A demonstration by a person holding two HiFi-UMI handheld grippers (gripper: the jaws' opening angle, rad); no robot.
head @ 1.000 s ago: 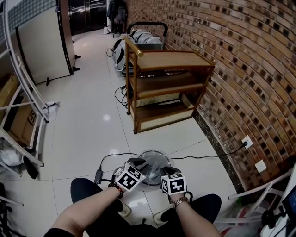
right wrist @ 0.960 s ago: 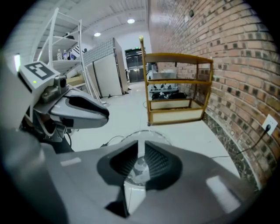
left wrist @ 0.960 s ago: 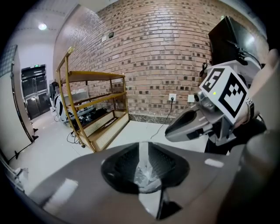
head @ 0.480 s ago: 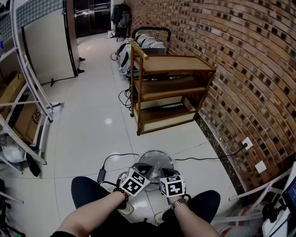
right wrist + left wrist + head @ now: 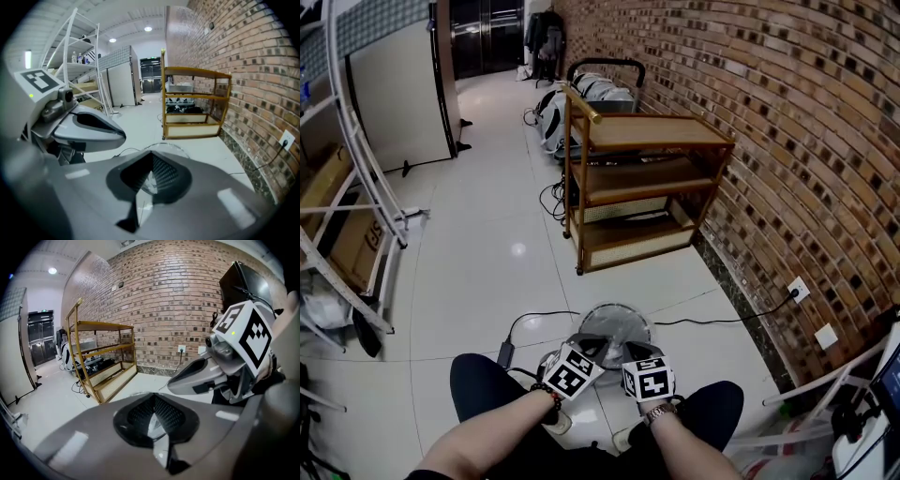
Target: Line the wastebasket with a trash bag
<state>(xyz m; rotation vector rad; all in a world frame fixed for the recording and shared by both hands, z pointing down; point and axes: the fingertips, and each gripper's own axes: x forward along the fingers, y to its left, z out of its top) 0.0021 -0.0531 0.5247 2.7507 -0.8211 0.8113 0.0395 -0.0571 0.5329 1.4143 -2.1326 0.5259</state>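
Wastebasket (image 5: 617, 323), lower centre, beneath left tongs (image 5: 584, 342) and right tongs (image 5: 636, 349). Both are closed, seemingly pinching thin clear trash bag (image 5: 151, 184) film. Risk: film slips or tears under uneven pull; basket slides on the glossy tiled floor (image 5: 487, 272). Brick wall (image 5: 787, 141) right; wooden shelf unit (image 5: 642, 178) behind.

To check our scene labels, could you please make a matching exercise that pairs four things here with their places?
Things:
1. three-tier wooden shelf cart
2. round grey wastebasket
3. white wall socket
4. tall white panel

Places:
A. mounted low on the brick wall
B. on the white tiled floor, low in the middle of the head view
C. upright at upper left, away from the brick wall
D. standing beside the brick wall

Pairs: 1-D; 2-B; 3-A; 4-C
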